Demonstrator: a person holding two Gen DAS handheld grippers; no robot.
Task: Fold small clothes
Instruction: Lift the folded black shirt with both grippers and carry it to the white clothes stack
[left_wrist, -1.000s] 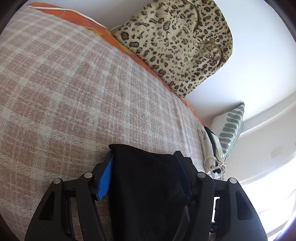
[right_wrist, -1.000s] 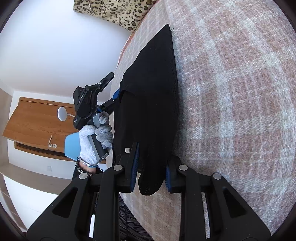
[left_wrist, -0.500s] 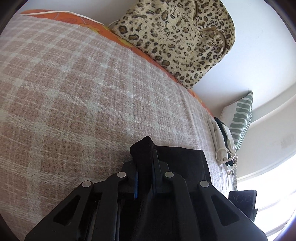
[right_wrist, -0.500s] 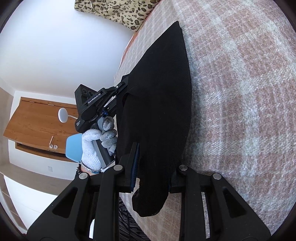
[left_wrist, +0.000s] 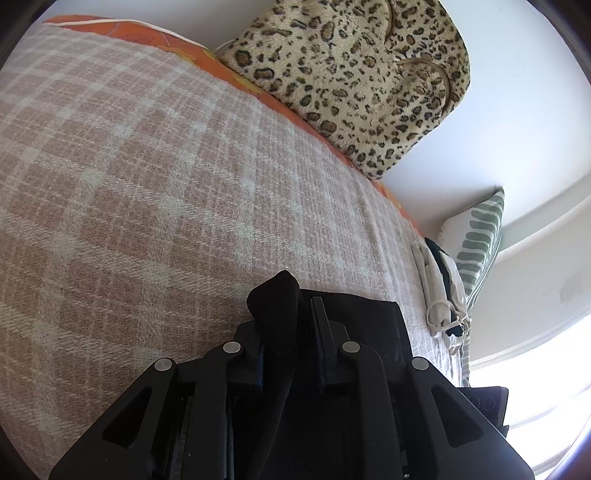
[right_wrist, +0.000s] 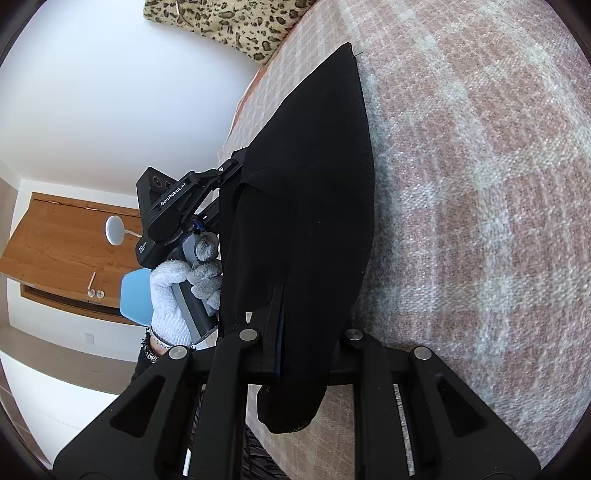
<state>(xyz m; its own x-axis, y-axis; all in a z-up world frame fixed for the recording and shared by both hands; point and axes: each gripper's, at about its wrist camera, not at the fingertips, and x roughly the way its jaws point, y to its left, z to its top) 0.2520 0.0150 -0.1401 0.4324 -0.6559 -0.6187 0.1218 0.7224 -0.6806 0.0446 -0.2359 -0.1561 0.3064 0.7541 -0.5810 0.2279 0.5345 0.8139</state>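
left wrist: close, down bedspread (left_wrist: 155, 192) | right wrist: same, leftward

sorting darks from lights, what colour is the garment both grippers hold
Plain black garment, clearest in the right wrist view.

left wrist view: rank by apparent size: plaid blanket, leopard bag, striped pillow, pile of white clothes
1. plaid blanket
2. leopard bag
3. striped pillow
4. pile of white clothes
The last two look close in size; the pillow is partly hidden, so that order is unsure.
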